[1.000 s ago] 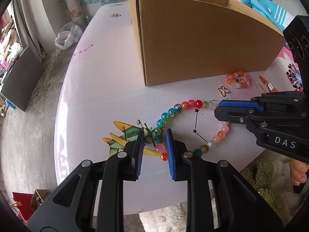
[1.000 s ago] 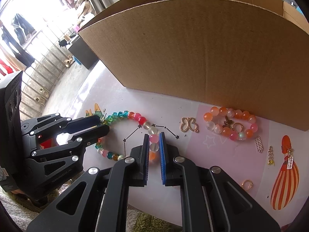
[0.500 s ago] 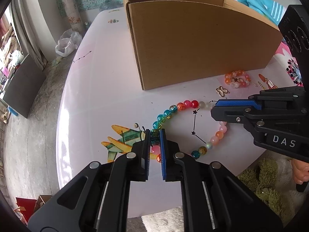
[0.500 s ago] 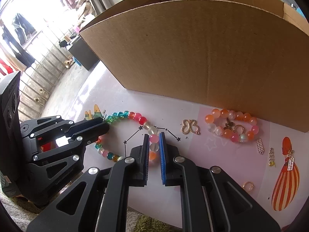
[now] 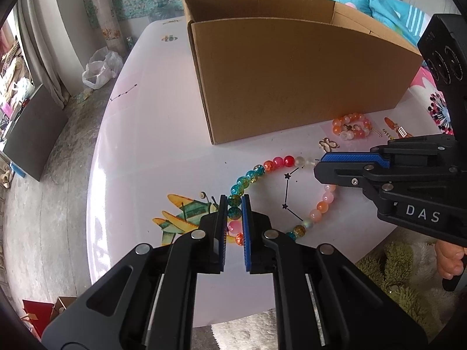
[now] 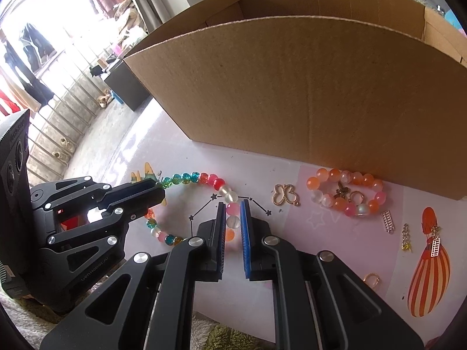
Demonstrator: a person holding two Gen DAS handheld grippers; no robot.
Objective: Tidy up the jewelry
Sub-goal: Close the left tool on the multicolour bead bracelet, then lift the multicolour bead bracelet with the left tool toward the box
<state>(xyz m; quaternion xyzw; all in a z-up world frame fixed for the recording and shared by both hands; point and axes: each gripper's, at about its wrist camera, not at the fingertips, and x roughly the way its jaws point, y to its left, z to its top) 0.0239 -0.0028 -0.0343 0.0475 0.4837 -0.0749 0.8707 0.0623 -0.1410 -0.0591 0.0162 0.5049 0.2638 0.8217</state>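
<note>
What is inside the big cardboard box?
Only bare inner walls of the cardboard box show near the rim. Its front wall hides the floor, so any contents cannot be seen.

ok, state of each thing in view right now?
Left gripper: jaws closed on bead necklace.
Right gripper: jaws closed on the necklace's far side.
Cardboard box: open, upright.
Orange bracelet: flat by the box.
Butterfly charm: flat, loose.
</note>
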